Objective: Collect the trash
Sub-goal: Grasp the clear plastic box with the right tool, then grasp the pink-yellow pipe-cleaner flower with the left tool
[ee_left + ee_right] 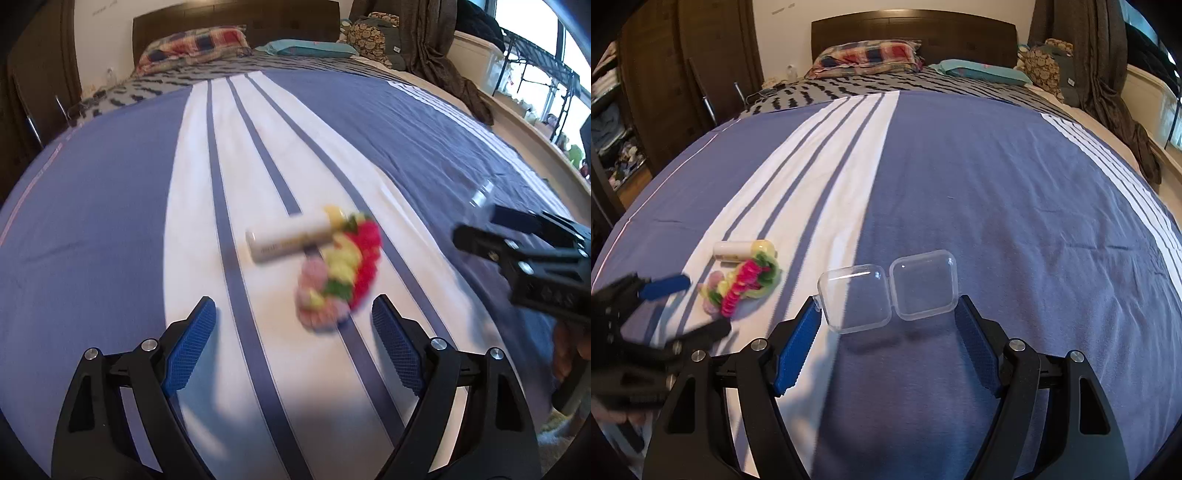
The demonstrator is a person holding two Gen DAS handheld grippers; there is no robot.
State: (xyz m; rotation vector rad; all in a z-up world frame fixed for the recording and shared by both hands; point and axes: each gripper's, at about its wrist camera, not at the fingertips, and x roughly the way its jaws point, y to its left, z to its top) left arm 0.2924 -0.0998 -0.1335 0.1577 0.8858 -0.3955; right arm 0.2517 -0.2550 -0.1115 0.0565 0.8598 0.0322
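Observation:
A white tube with a yellow cap (290, 239) lies on the white stripe of the bed, touching a colourful pile of pink, yellow, green and red frilly scraps (338, 273). My left gripper (293, 332) is open and empty, just short of that pile. Both also show in the right wrist view, the tube (742, 250) and the pile (744, 286). A clear plastic hinged case (890, 290) lies open on the blue sheet. My right gripper (886, 332) is open, its fingertips (809, 321) at either end of the case.
The bed has a blue sheet with white stripes (997, 192). Pillows (868, 57) and a dark headboard (912, 26) are at the far end. A wardrobe (683, 74) stands left; clothes hang right (1108, 74). The left gripper (665, 306) shows in the right view.

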